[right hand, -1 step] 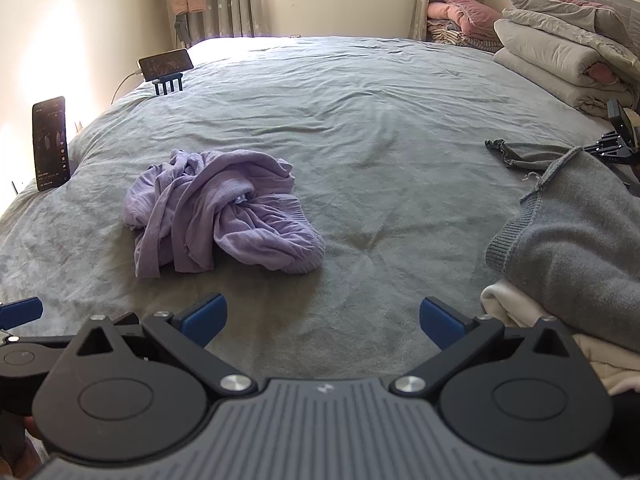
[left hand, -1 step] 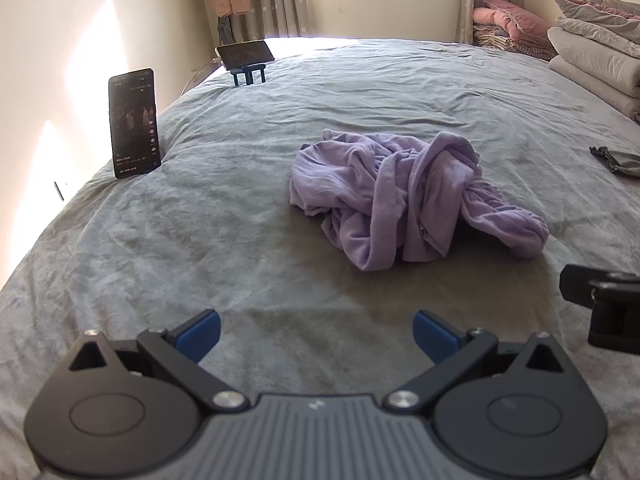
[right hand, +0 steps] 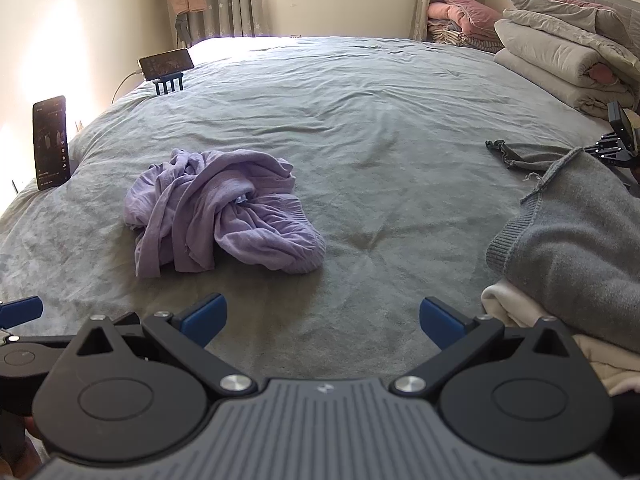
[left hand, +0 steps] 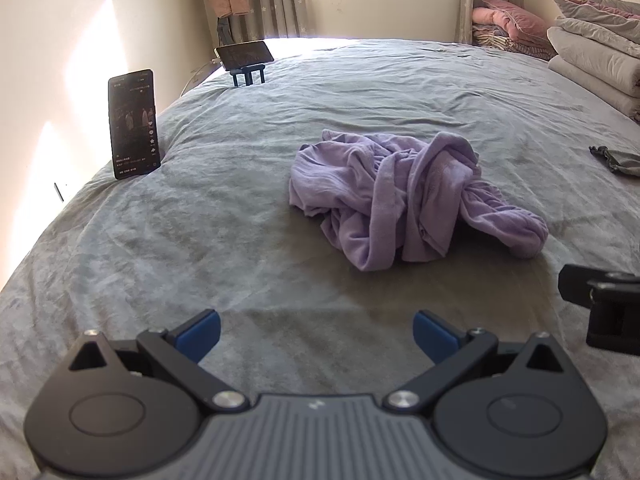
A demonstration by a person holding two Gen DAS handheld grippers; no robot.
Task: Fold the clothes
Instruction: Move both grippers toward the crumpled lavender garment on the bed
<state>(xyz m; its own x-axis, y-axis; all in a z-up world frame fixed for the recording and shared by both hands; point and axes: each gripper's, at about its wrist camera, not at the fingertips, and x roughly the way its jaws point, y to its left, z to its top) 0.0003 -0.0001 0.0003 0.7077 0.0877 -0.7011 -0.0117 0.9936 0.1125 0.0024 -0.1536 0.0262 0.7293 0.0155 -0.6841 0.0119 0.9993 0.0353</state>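
Note:
A crumpled lilac garment [left hand: 404, 196] lies in a heap in the middle of the grey bed; the right wrist view shows the garment [right hand: 224, 212] ahead and to the left. My left gripper [left hand: 316, 332] is open, low over the bedcover, a short way in front of the heap, with nothing between its blue pads. My right gripper [right hand: 323, 318] is open too and holds nothing, hovering over bare cover to the right of the heap. Part of the right gripper [left hand: 600, 304] shows at the left wrist view's right edge.
The grey bedcover [left hand: 200, 240] stretches all round the heap. Two phones stand at the left edge, an upright phone [left hand: 134, 124] and a phone on a stand [left hand: 245, 54]. A grey knit [right hand: 576, 240] on cream fabric lies close right. Folded quilts [right hand: 560, 56] are stacked far right.

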